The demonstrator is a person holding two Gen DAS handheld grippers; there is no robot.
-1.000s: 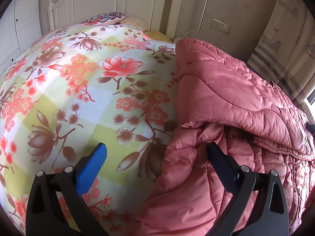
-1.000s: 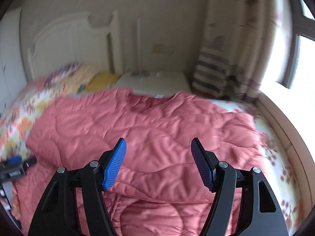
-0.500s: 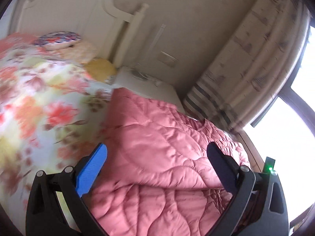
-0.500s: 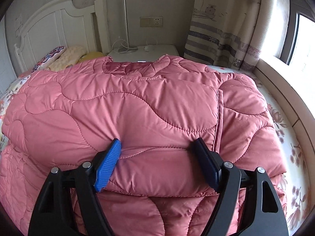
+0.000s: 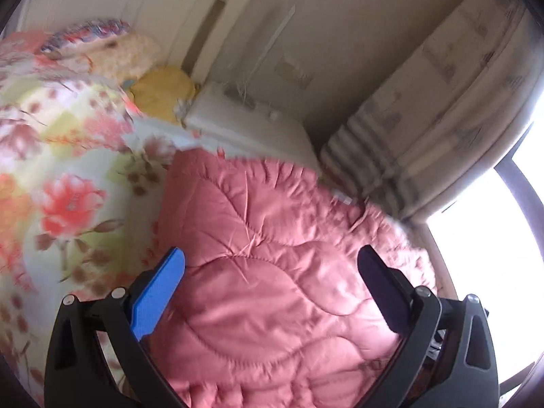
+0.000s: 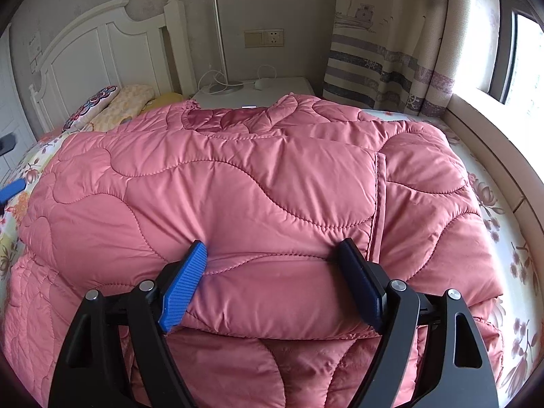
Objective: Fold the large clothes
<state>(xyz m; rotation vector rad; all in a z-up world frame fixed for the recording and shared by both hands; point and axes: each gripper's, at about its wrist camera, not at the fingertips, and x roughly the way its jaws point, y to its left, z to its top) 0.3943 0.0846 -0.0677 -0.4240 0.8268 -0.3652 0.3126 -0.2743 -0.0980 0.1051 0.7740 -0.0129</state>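
Coat (image 6: pixel 258 183) lies folded on bed (image 6: pixel 510 248), toward the window edge. Right tool (image 6: pixel 272 265) apart, jaws just opening, straddling the puffy fold; left tool (image 5: pixel 272 265) apart above it. Risk: released padding springs open, fold slumps.

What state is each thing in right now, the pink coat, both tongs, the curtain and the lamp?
Pink quilted coat: folded over itself, lying on the floral bedsheet.
Right tongs: open, jaws just widening, tips against the folded edge.
Left tongs: open, above the coat, gripping nothing.
Curtain: drawn aside, window uncovered.
Lamp: upright on the nightstand, unlit.
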